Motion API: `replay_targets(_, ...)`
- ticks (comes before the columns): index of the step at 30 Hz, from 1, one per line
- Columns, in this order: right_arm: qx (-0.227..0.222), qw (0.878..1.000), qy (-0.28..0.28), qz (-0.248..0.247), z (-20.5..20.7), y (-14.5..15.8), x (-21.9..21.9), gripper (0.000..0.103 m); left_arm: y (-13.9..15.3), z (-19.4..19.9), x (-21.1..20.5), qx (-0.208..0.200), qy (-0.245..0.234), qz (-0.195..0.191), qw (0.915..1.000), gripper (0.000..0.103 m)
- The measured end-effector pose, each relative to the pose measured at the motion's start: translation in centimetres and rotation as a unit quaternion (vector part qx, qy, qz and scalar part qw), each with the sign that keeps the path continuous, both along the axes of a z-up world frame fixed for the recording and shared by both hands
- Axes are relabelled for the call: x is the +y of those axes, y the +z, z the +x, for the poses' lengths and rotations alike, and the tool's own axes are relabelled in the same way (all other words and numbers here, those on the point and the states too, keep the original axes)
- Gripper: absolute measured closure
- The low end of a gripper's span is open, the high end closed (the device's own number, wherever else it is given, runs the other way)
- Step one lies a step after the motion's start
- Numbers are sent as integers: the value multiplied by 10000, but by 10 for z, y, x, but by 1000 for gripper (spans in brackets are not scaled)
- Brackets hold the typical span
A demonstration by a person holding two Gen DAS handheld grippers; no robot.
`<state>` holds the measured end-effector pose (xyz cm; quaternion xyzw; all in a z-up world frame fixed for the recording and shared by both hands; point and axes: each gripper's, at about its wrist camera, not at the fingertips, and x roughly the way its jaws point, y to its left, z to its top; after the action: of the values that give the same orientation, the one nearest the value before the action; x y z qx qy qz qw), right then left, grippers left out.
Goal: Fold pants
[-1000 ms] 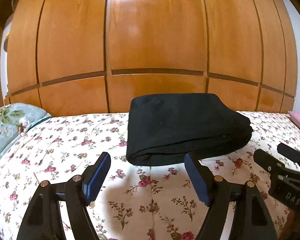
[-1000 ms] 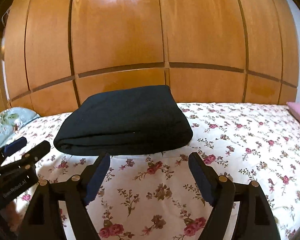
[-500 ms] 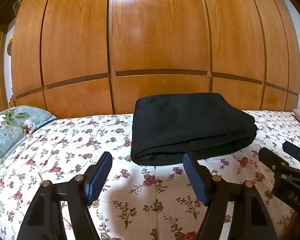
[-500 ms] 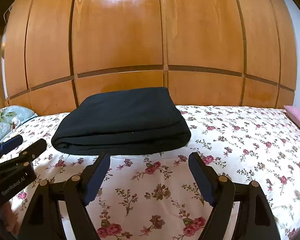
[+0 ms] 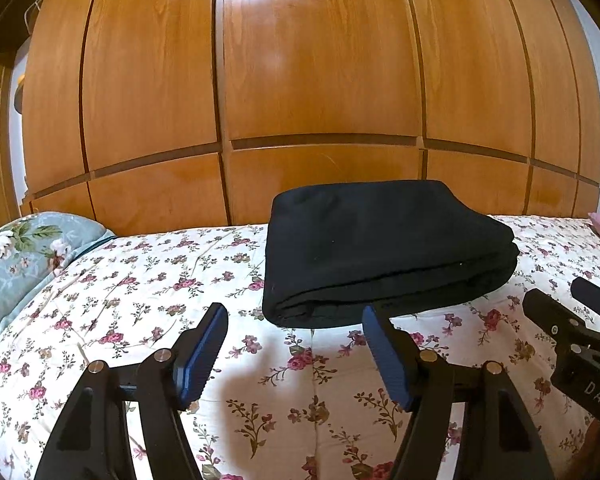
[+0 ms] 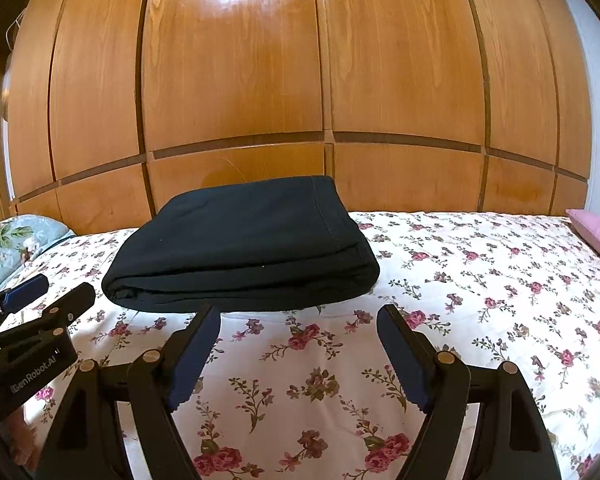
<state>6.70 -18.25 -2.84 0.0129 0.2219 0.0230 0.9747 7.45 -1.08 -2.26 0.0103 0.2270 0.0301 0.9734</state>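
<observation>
The black pants (image 5: 380, 248) lie folded into a thick rectangular stack on the floral bedspread (image 5: 140, 280), its folded edge toward me. My left gripper (image 5: 295, 320) hovers just short of the stack's near edge. Its jaws are closing with nothing between the blue pads. In the right wrist view the same pants (image 6: 240, 248) sit ahead and to the left. My right gripper (image 6: 298, 316) stands open and empty in front of them, over the bedspread (image 6: 460, 300). Each gripper shows at the edge of the other's view: the right gripper (image 5: 572, 328), the left gripper (image 6: 40, 300).
A wooden wardrobe (image 5: 320, 80) rises right behind the bed. A pale green floral pillow (image 5: 20, 252) lies at the far left, and a pink cloth (image 6: 596, 232) at the far right edge. Bedspread stretches to the right of the pants.
The left gripper's pads have drawn slightly closer together. The pants and the right gripper have stayed where they were.
</observation>
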Motion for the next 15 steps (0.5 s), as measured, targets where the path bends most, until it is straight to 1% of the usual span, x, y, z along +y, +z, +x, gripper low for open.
replay_targets(15, 48, 10000, -12, 39, 2, -1, 0, 22, -2, 2, 1, 70, -2, 5, 10000, 32)
